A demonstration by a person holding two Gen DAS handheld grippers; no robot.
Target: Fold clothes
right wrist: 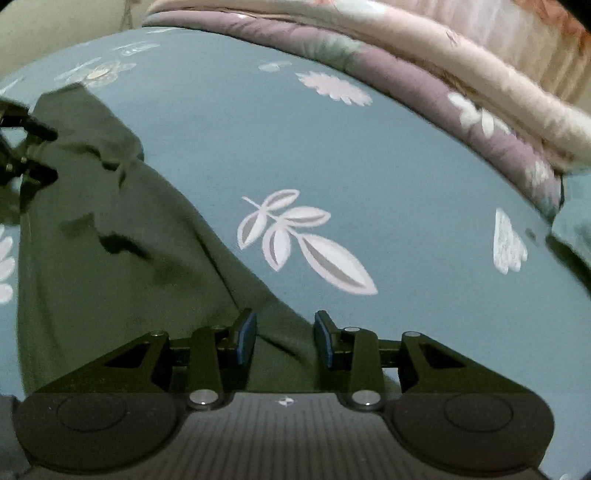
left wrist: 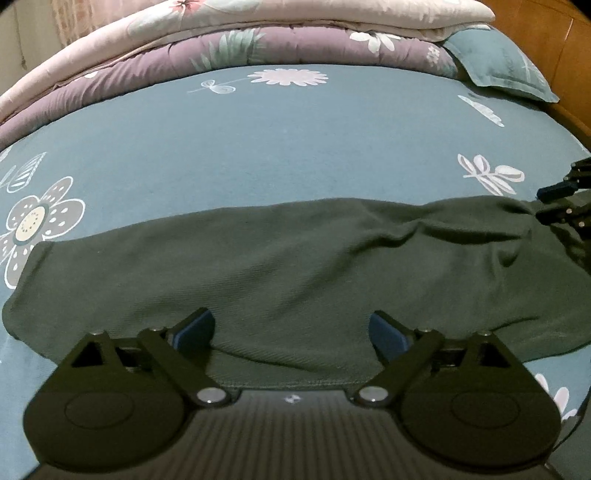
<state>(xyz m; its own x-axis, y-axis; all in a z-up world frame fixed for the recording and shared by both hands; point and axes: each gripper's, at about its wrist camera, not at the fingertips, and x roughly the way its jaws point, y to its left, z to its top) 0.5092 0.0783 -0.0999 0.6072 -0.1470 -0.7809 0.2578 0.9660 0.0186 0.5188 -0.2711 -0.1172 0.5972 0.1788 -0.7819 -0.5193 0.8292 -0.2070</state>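
A dark green garment lies spread flat in a long band across the teal flowered bedsheet. My left gripper is open wide, low over the garment's near hem, with cloth lying between its blue pads. In the right wrist view the same garment runs off to the left. My right gripper is open at the garment's corner edge, with cloth in the gap. Each gripper shows in the other's view: the right gripper at the far right end, the left gripper at the left.
Folded purple quilt and pale pink quilt are stacked along the far side of the bed. A teal pillow lies beside them, against a wooden headboard. Bare sheet stretches beyond the garment.
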